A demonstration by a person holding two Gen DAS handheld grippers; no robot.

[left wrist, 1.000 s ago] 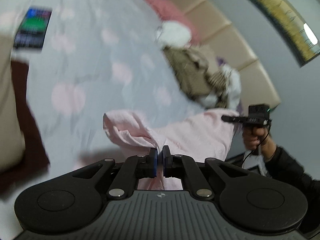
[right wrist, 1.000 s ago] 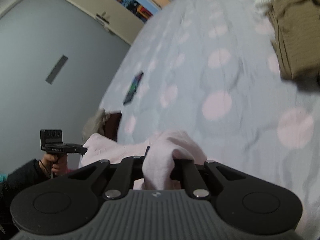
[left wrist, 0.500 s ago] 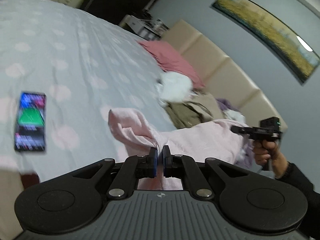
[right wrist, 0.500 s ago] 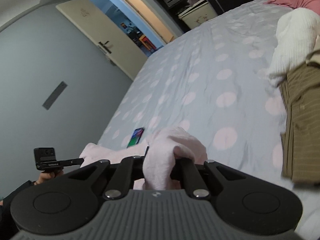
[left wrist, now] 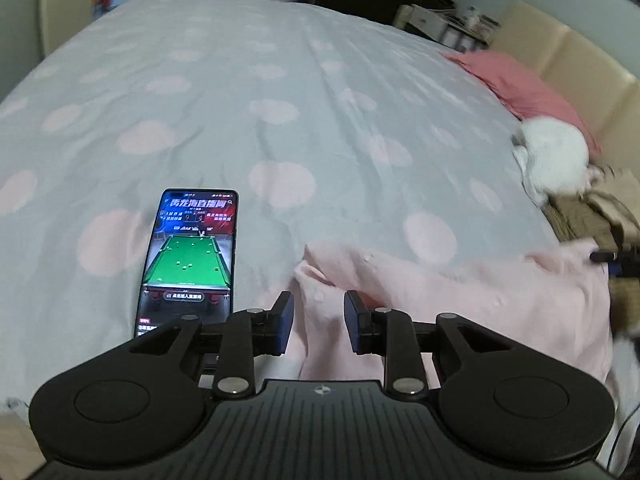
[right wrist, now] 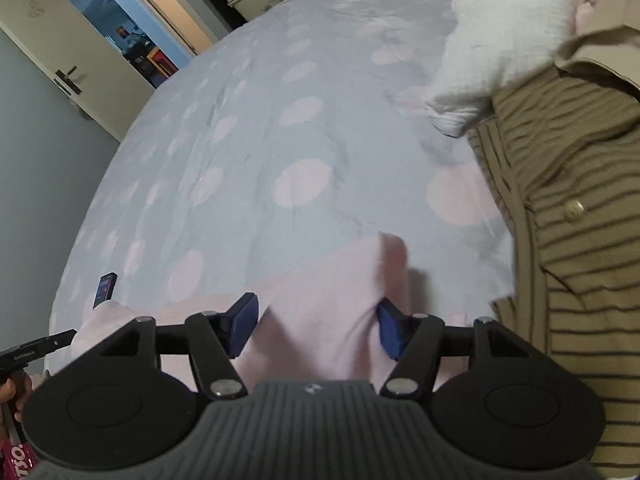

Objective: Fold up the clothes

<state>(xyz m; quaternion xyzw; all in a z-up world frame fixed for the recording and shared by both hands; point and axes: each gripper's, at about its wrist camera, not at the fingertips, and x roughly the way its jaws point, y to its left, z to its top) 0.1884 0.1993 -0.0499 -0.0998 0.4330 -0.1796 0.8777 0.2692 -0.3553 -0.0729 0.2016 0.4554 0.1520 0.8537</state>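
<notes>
A pale pink garment (left wrist: pixel 460 296) lies spread along the near edge of the bed (left wrist: pixel 280 92). My left gripper (left wrist: pixel 318 322) stands open over its left corner, cloth lying loose between the blue pads (left wrist: pixel 285 324). In the right wrist view the same pink garment (right wrist: pixel 320 304) lies flat under my right gripper (right wrist: pixel 316 330), which is open too, with a small upturned fold beside its right pad (right wrist: pixel 390 330). At the far right of the left wrist view the other gripper's tip (left wrist: pixel 604 257) shows by the garment's end.
A lit phone (left wrist: pixel 190 260) lies on the dotted sheet just left of my left gripper. A brown striped garment (right wrist: pixel 572 220) and a white knit (right wrist: pixel 508 28) are heaped at the right. A pink pillow (left wrist: pixel 520 84) rests by the beige headboard (left wrist: pixel 560 52). An open doorway (right wrist: pixel 120 12) lies beyond the bed.
Both grippers held the pink garment lifted; they have come down to the bed and opened, and the garment now lies spread on the sheet.
</notes>
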